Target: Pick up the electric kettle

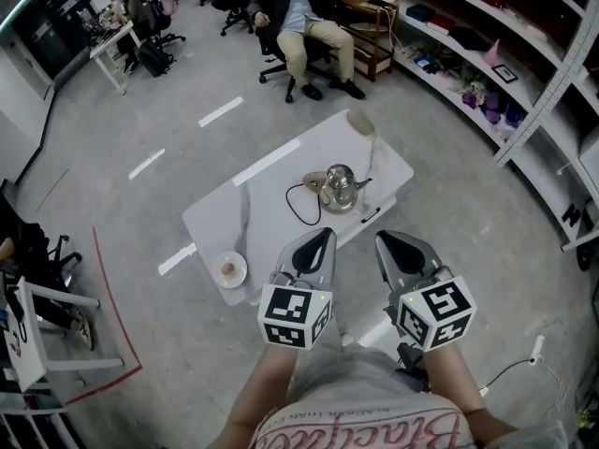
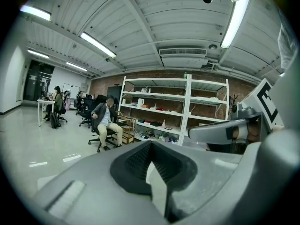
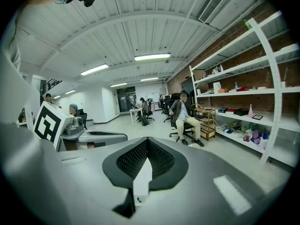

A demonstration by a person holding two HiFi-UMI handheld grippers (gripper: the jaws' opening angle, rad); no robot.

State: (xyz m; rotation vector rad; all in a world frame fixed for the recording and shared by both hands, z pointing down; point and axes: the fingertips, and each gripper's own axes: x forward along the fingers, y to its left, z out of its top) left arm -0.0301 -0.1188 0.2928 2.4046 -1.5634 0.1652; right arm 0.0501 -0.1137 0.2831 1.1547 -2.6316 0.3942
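Electric kettle point(image 1: 339, 188) is sitting upright on the white counter point(image 1: 253, 209), right of the counter's middle, with its black cord point(image 1: 298, 206) looping off to its left and its spout pointing toward the right of the head view. A small saucer point(image 1: 229, 269) is resting near the counter's near-left corner, well apart from the kettle. Both claws are hanging short of the counter's near edge, touching nothing. Left claw point(image 1: 324, 239) is showing its 2 jaws pressed together with nothing between them; right claw point(image 1: 387, 241) is likewise pressed together and empty. The 2 gripper views are looking out almost level across the room at shelving and a seated person, so neither is catching the kettle. Key relation: the kettle is lying straight ahead of and below the claws, between their 2 lines and a little closer to the left one. Its spout-to-handle axis is running across the view, roughly square to the way the claws are pointing. Judgement: pickup not yet begun. Whichever claw is going in needs to spread first, tip downward and reach forward over the near edge; the left claw is looking marginally nearer.
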